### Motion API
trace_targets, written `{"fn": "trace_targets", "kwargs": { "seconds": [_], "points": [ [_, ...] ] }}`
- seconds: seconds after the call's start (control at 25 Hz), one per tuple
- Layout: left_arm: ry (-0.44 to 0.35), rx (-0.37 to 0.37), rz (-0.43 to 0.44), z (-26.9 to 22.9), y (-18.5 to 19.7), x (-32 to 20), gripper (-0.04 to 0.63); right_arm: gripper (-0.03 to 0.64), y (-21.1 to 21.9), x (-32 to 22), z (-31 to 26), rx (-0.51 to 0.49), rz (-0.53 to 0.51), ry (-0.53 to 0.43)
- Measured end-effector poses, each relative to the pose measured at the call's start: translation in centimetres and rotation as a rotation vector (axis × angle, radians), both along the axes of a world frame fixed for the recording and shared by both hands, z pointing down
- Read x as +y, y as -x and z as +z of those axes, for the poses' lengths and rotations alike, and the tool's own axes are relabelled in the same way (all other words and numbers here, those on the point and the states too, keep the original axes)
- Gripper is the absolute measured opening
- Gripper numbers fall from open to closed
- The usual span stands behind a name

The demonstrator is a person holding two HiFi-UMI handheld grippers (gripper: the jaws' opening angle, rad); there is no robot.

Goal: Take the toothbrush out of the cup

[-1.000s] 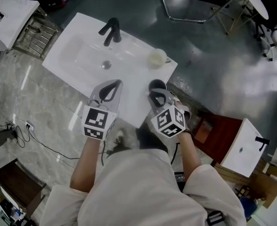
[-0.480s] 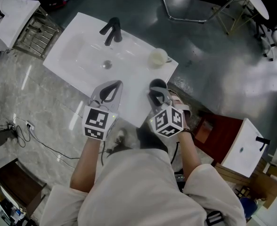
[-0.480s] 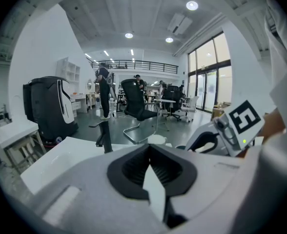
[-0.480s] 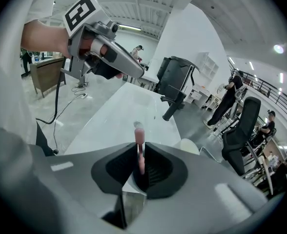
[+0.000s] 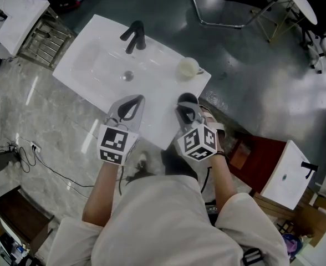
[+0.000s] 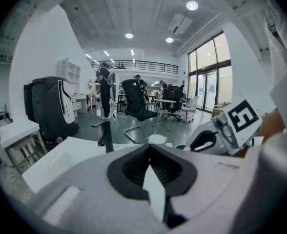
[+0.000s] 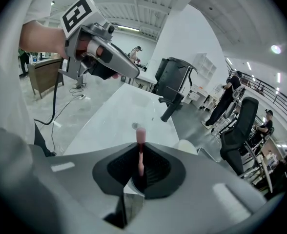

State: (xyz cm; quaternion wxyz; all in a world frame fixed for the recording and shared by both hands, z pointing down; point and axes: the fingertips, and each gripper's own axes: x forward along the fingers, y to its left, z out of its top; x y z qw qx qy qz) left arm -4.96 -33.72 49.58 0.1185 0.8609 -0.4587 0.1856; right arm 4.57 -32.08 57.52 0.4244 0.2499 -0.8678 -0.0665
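Two tongs over the counter point(image 5: 152, 90) near its front right corner, right tongs point(image 5: 185, 101) clamped on the pink toothbrush point(image 7: 140, 150), apart from the cup point(image 5: 188, 67) at the far right corner, left tongs point(image 5: 131, 101) closed, empty.

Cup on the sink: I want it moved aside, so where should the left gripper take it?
Take the cup by its wall at the rim, from above, one jaw inside: it stands upright, mouth open and apparently empty. The left gripper, now shut, must open first.
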Motion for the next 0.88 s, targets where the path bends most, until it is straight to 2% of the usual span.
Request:
{"fn": "trace_targets", "kwargs": {
  "seconds": [0.44,0.88],
  "points": [
    [-0.008,0.056,0.002,-1.2,0.7,0.9,0.002,0.028,-0.1,-0.5,-2.6,-0.043,0.051,-0.061],
    [-0.054,0.067,0.027,-3.7,1.5,3.6,0.002,0.027,0.4,0.9,-6.2,-0.053,0.092,-0.152]
  ]
}}
